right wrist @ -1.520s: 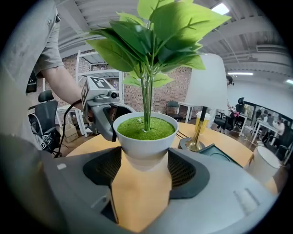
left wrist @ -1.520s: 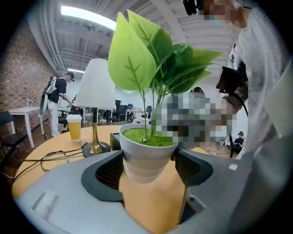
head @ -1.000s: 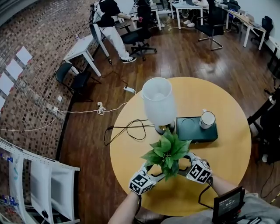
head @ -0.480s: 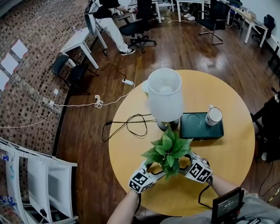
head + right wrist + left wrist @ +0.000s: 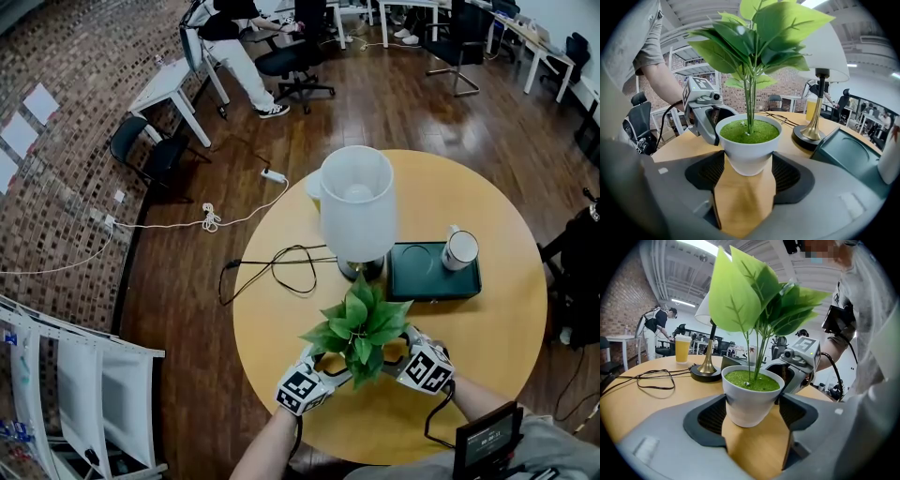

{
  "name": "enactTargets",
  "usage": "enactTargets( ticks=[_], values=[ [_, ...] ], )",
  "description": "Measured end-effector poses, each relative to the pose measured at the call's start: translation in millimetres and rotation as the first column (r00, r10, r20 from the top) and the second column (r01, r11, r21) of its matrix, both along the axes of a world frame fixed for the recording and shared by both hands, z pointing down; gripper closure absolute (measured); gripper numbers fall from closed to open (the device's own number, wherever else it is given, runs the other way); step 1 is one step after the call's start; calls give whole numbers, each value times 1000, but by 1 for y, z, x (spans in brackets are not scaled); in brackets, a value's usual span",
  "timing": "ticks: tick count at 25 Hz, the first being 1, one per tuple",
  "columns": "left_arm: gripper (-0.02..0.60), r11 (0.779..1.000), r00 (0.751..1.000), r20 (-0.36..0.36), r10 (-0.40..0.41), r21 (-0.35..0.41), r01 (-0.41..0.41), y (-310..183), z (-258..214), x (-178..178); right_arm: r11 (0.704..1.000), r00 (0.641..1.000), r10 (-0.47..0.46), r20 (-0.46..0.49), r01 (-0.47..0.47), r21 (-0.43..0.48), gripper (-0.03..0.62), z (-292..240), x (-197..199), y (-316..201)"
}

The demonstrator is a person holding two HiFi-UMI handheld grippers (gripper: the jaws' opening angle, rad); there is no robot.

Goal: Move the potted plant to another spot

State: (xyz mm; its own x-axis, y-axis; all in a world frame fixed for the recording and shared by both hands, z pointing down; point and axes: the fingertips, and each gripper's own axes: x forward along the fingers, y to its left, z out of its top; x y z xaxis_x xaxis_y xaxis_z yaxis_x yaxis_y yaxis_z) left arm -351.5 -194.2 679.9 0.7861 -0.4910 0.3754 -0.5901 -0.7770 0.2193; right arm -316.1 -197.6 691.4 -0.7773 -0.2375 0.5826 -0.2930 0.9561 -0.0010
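The potted plant has broad green leaves in a small white pot and stands near the front edge of the round wooden table. My left gripper comes at it from the left and my right gripper from the right. In the left gripper view the dark pads press on both sides of the pot. The right gripper view shows the pot clamped the same way between its own pads. The pot's base is at the tabletop. From the head view the leaves hide the pot.
A white-shaded lamp on a brass stem stands just behind the plant. To its right lies a dark green tray carrying a mug. A black cable loops across the table's left side. A yellow cup sits farther back.
Both grippers, still clamped on the pot, have sunk slightly toward the table. The head view has shifted, so the lamp and tray sit a little differently in the picture.
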Motion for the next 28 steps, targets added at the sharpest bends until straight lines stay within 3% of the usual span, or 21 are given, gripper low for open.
enactTargets(
  ticks=[11, 20, 28],
  values=[
    [222, 999, 1000, 31, 0, 42, -1, 2, 9, 1, 1000, 1000, 6, -1, -6, 21, 266, 9, 2, 3],
    [219, 1000, 999, 37, -1, 31, 0, 4, 2, 1, 999, 1000, 5, 11, -6, 36, 260, 1, 1, 3],
    [209, 998, 998, 38, -59, 37, 58, 13, -6, -10, 998, 1000, 3, 21, -4, 62, 263, -12, 7, 7]
  ],
)
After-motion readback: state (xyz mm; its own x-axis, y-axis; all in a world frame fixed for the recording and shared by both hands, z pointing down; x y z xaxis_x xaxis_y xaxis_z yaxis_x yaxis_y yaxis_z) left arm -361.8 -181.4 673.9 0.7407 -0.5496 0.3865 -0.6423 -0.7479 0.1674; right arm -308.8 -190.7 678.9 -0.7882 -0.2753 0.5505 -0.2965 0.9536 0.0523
